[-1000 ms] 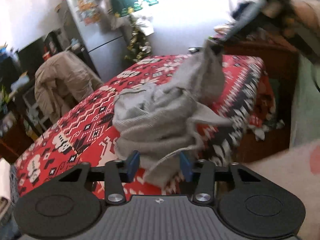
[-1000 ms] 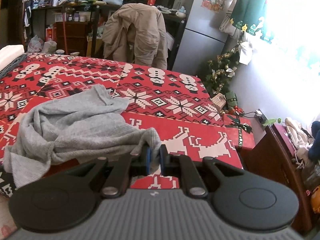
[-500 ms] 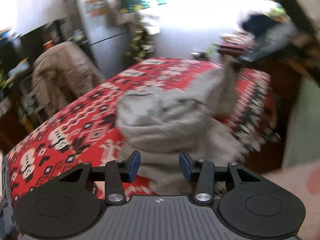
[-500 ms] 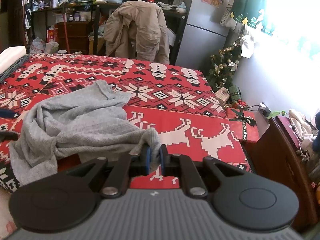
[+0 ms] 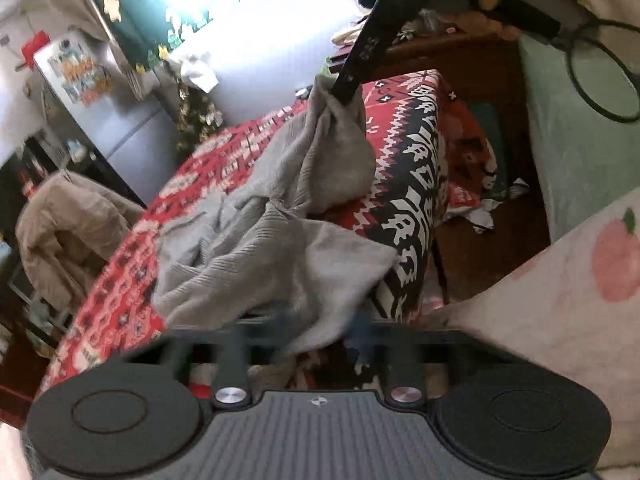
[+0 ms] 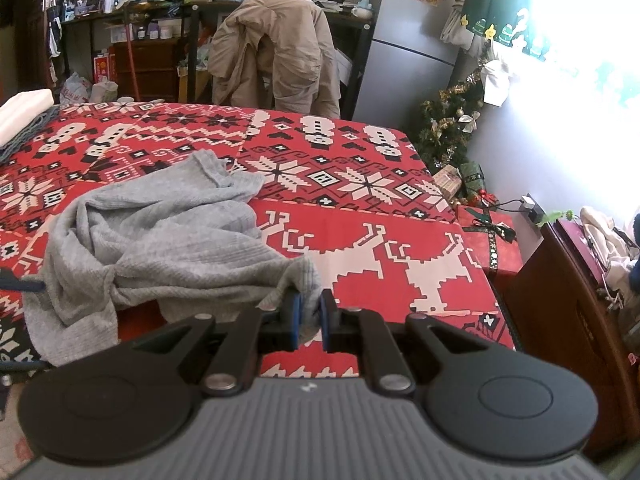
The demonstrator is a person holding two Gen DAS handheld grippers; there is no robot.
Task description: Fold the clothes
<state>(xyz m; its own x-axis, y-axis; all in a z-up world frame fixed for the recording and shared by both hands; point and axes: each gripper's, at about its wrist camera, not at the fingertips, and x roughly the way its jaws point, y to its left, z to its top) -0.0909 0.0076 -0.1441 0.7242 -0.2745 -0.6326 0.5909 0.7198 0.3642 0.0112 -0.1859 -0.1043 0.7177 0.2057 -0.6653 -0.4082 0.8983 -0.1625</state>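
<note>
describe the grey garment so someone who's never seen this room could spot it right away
Find the bed with the red patterned blanket that fills the room's middle. Near its front edge lies the crumpled grey knit garment, one corner pinched in the right gripper. It is the only plain grey fabric there; the beige jacket hangs over a chair behind.

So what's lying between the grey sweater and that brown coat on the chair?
Only bare red patterned blanket lies between the sweater and the coat; the right wrist view shows it best.
</note>
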